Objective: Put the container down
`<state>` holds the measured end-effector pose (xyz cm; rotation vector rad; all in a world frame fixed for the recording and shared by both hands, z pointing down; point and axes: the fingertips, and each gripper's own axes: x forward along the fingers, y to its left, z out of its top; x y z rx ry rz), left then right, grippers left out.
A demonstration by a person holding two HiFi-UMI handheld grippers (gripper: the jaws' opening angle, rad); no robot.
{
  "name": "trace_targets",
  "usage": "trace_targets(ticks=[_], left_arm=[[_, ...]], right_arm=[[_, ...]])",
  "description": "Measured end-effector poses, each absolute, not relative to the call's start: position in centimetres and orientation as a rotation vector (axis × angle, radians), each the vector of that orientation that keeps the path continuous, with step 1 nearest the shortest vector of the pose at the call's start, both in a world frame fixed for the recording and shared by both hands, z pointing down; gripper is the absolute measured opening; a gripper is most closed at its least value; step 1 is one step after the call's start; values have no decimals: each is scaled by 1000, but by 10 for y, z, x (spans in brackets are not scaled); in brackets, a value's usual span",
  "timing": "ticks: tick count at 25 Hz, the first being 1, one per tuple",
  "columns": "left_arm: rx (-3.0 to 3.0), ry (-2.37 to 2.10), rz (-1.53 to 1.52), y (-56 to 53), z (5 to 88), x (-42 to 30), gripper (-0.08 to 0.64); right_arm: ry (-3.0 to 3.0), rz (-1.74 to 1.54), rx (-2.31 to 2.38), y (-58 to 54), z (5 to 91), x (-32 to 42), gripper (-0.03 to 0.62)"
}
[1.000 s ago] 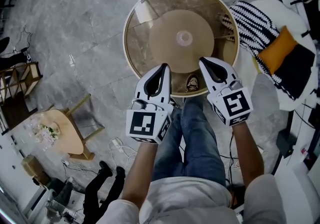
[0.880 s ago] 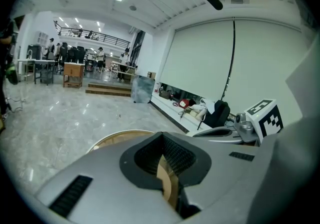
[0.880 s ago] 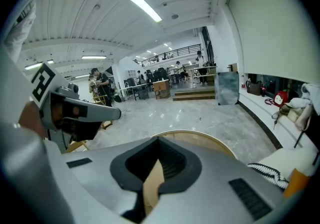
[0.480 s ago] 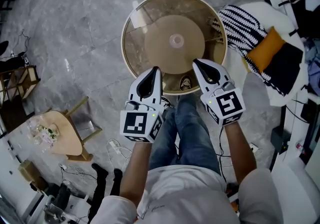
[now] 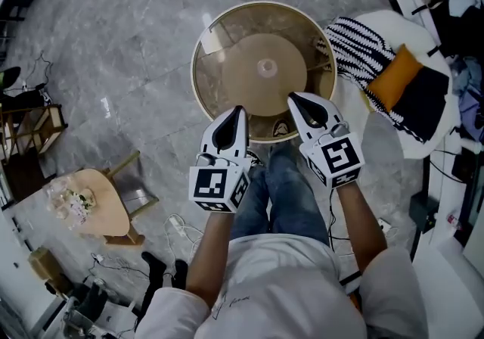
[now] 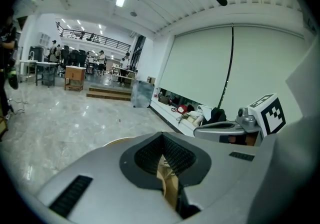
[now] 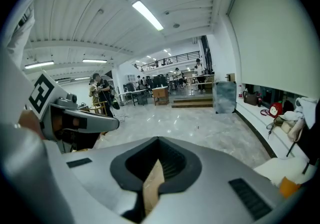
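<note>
Checking the hold, we found the left gripper (image 5: 237, 112) and the right gripper (image 5: 295, 98) each closed tight on the near rim of the round container (image 5: 257, 65), which lay straight ahead of both, apparently clear of the floor (image 5: 113, 42); neither hand stood nearer.

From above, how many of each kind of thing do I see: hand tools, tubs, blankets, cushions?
Grippers: 2, the left gripper and the right gripper
Round container: 1
Striped blanket: 1
Orange cushion: 1
Total: 5
</note>
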<state>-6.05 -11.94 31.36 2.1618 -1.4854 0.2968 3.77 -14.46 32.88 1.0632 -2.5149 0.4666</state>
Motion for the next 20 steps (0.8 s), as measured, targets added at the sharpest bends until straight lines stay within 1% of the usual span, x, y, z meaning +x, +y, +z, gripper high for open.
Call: trace_targets(ticks=[7,20], left_arm=[[2191,-1528,318,-105,287,-67,17],[2197,-1547,241,-88,245,-80,17]], right_arm=[[-2536,413,1018,-125,300,30,15],[-2578,381,972,-100,253,17,15]])
